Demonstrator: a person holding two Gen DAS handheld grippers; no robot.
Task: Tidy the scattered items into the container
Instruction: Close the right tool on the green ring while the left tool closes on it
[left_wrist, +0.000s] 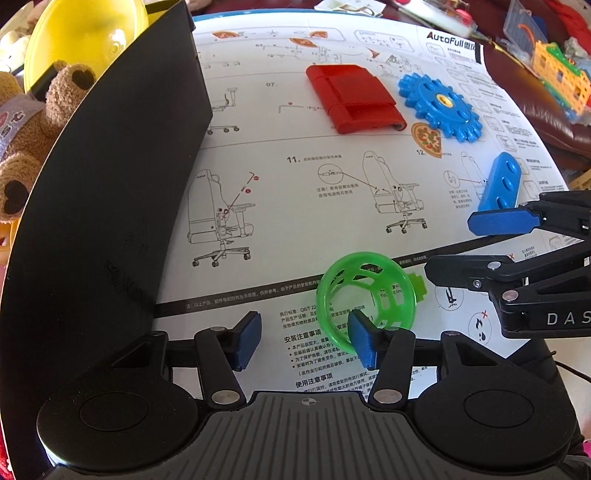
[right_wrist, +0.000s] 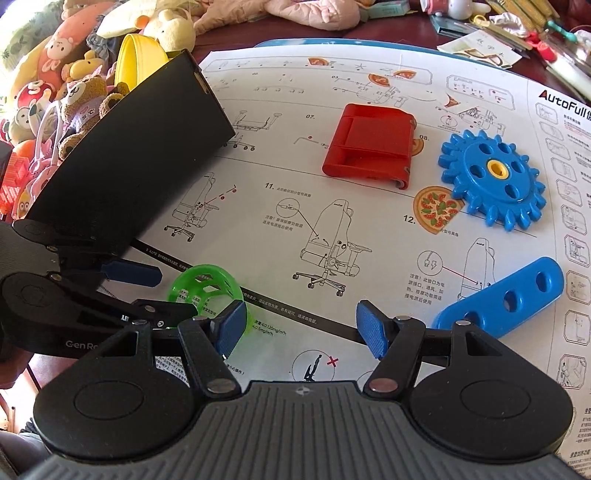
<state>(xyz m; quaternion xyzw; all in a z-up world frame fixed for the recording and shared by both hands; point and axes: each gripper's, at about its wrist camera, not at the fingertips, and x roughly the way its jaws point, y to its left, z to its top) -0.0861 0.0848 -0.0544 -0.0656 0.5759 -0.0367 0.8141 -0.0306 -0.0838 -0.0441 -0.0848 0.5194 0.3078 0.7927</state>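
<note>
The left gripper (left_wrist: 304, 341) hangs spread over the instruction sheet (left_wrist: 295, 206), its right finger inside the green ring (left_wrist: 365, 295) and nothing pinched, with the black container (left_wrist: 110, 184) close on its left. The right gripper (right_wrist: 301, 328) is spread and empty; a blue strip (right_wrist: 506, 299) lies just to its right, and a blue gear (right_wrist: 491, 179) and red holder (right_wrist: 369, 144) sit farther ahead. The sheet, headed "AutoFull", shows chair drawings; plush toys (right_wrist: 74, 99) crowd behind the container.

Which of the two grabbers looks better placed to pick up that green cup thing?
Probably the left gripper: one pad sits inside the green lattice cup. The right gripper hangs open over bare paper.
</note>
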